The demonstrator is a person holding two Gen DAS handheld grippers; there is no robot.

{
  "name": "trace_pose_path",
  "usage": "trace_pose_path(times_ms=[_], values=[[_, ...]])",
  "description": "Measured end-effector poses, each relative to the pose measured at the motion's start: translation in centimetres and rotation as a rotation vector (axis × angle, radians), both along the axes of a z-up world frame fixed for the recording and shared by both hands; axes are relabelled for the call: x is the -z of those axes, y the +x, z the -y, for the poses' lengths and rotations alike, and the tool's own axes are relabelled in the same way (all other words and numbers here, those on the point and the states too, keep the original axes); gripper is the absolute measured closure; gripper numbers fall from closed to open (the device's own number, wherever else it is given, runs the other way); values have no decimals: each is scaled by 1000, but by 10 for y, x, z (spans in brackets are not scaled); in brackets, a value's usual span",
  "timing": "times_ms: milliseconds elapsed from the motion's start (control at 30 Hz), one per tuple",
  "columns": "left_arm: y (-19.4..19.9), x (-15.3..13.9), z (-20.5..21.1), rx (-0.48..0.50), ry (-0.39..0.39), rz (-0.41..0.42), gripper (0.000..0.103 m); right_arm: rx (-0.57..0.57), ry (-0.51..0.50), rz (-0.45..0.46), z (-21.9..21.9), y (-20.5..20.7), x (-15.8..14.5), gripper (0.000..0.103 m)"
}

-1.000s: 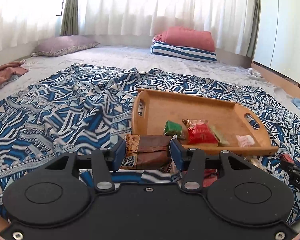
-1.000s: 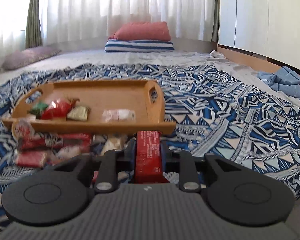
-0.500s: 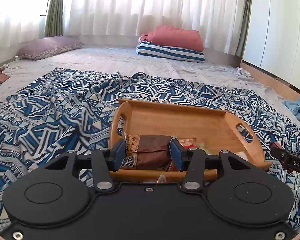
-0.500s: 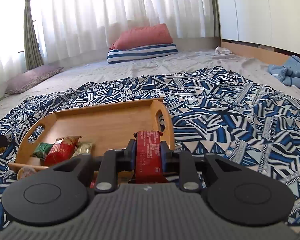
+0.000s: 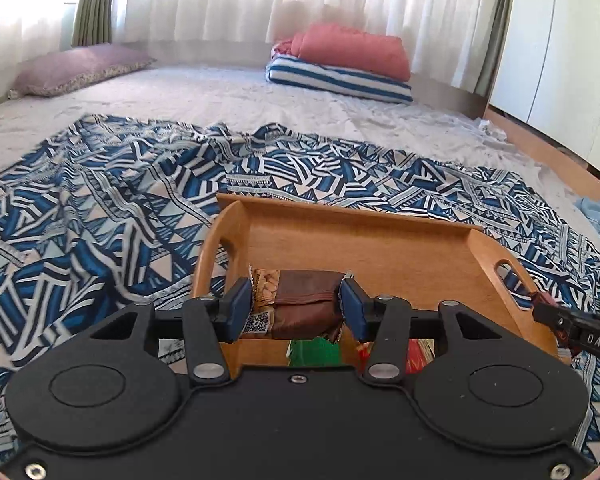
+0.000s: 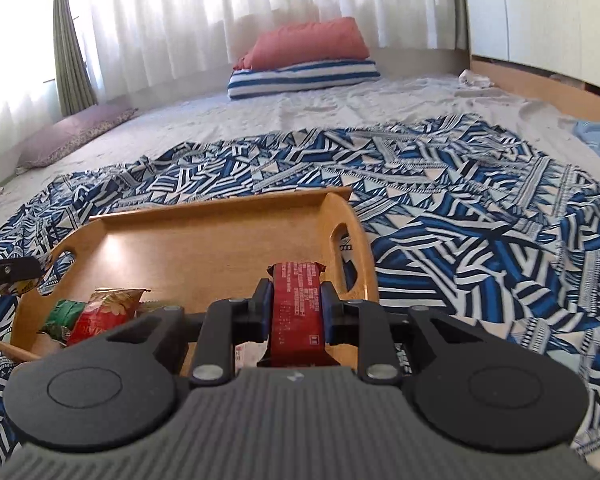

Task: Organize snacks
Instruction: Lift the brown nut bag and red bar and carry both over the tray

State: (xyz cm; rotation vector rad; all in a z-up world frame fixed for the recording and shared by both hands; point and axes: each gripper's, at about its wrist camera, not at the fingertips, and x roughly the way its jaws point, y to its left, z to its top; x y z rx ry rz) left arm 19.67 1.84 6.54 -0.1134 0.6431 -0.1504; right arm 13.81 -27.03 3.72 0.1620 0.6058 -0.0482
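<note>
Left gripper clamped on brown snack bar, right gripper clamped on red snack bar; both over wooden tray.

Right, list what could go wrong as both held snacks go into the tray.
1. The brown snack bar in the left gripper hangs over the green packet and may land on it.
2. The right gripper, with the red bar, hangs by the wooden tray handle wall and could clip it.
3. Both grippers crowd one tray and may bump.
</note>
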Motion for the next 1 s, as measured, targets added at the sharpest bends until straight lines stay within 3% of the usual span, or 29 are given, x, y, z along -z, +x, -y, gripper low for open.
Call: trace_pose_path(times_ms=[333, 700, 1000], values=[[49, 18, 20, 15, 48, -41, 56, -34, 1, -53, 2, 38, 13, 74], [59, 36, 33, 28, 106, -69, 56, -49, 33, -90, 1, 57, 24, 74], [60, 43, 34, 25, 97, -84, 56, -52, 35, -100, -1, 59, 30, 74]])
